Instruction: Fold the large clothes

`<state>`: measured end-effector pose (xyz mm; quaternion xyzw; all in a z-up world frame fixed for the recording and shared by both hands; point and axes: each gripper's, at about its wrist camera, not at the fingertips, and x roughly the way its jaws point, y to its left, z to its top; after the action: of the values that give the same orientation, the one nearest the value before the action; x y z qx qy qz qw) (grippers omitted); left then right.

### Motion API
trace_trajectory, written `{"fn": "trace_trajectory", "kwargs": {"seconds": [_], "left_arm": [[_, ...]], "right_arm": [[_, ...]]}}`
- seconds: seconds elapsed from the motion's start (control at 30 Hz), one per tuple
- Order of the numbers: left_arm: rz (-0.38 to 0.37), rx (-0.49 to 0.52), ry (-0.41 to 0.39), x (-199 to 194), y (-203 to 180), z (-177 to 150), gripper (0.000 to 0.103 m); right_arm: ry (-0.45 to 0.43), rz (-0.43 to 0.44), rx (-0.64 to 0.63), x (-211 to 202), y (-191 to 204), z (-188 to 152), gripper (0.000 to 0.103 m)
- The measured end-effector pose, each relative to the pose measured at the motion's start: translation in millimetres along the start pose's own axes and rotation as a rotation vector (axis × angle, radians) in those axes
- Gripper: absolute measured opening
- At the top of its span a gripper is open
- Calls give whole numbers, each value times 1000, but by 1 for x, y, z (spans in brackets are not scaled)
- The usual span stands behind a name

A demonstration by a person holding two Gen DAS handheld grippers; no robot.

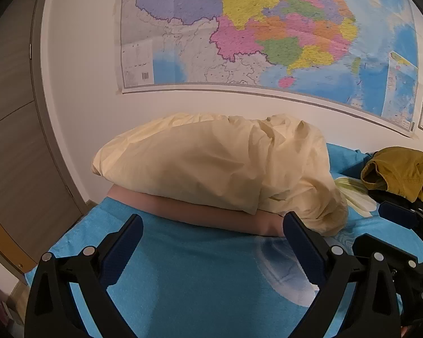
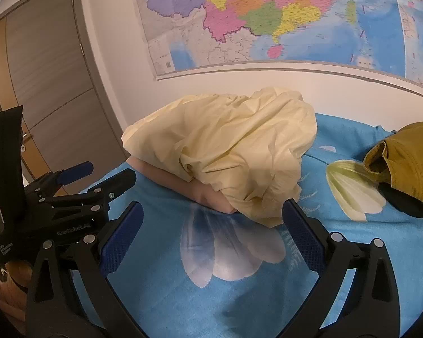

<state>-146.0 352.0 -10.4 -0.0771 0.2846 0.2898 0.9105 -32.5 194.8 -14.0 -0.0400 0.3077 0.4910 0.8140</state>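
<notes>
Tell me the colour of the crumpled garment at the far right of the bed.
Mustard yellow garment, clearest in the right wrist view.

Location: a bedroom in a home. A bed (image 2: 160,197) with a blue floral-print sheet stands against a white wall. A pillow (image 1: 200,166) in a pale yellow case lies on a pink cushion (image 1: 206,211) at its head. A large colour-printed map (image 1: 268,33) is fixed to the wall. A grey-brown panelled door (image 2: 50,79) with a lever handle stands at the left.
</notes>
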Motion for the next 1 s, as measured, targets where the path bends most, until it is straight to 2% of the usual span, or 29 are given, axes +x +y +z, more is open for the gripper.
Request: {"fn": "trace_trajectory", "kwargs": {"seconds": [1.0], "left_arm": [[4, 4, 10, -3, -10, -6, 96]], "right_arm": [[9, 14, 11, -5, -3, -4, 97]]}}
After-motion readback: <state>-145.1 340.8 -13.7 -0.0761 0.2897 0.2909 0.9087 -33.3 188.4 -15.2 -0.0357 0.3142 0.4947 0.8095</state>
